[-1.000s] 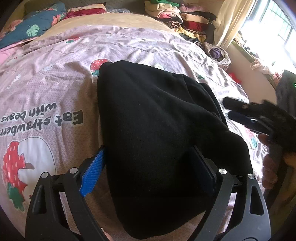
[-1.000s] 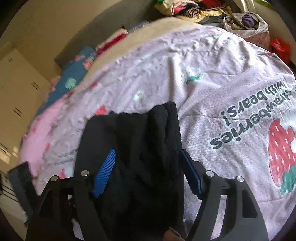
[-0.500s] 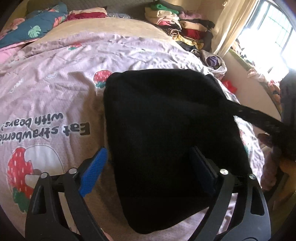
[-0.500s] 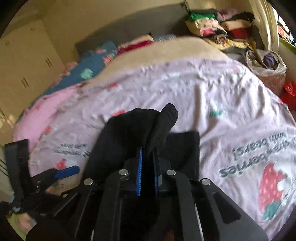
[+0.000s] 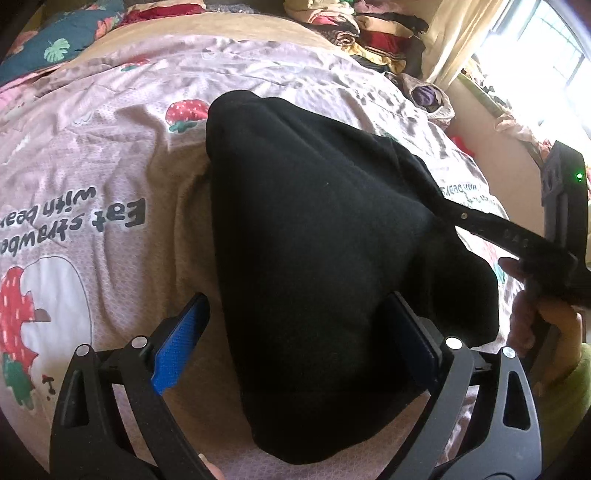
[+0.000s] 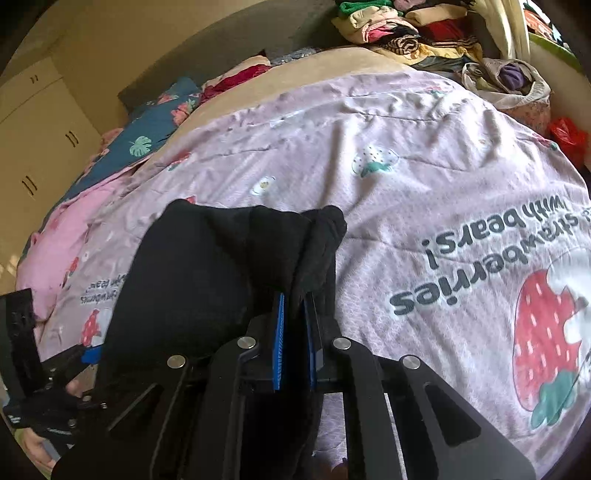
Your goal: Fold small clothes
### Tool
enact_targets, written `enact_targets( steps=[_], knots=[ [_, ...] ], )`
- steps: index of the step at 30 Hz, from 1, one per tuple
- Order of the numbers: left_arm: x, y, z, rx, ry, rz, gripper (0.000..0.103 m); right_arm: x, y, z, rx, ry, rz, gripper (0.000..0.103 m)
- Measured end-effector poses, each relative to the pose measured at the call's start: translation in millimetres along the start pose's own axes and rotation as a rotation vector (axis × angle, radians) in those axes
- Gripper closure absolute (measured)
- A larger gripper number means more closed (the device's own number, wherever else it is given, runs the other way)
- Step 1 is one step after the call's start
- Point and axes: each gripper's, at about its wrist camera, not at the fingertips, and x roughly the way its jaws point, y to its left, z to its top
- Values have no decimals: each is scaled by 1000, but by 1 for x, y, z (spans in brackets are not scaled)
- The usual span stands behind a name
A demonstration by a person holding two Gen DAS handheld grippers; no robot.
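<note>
A black garment (image 5: 317, 236) lies on the pink strawberry bedspread (image 5: 110, 155). My left gripper (image 5: 295, 339) is open, its blue-padded fingers (image 5: 177, 343) straddling the garment's near part without pinching it. My right gripper (image 6: 295, 325) is shut on a bunched fold of the black garment (image 6: 221, 266) and holds that edge lifted off the bed. In the left wrist view the right gripper (image 5: 443, 210) reaches in from the right onto the garment's right edge. In the right wrist view the left gripper (image 6: 88, 354) shows at the lower left.
Stacks of folded clothes (image 6: 406, 29) sit at the head of the bed. A teal floral pillow (image 6: 147, 133) and pink bedding (image 6: 62, 236) lie on the far side. A bag with clothes (image 6: 513, 81) and a red bag (image 6: 569, 136) sit by the bed's edge.
My right gripper closed on the garment's edge and lifted it, then lowered it a little. The left gripper stayed open around the garment's near end.
</note>
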Motion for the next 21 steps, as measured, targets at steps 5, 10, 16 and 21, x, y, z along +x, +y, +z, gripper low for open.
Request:
enact_targets(
  steps=[5,10,16,21],
  knots=[
    [1,1,-3,-7,-8,2,15,-18,6,-8,-2,-18,-37,57],
    [-1,2,-7,-7,-21,0,15,-61,15,-29,28,-108,86,53],
    [-6,2,-12,-13,-28,4,15,-51,21,-51,24,-49,13,55],
    [-13,-4,-17,20,-38,15,15,-38,4,-63,69,-4,-36,49]
  ],
)
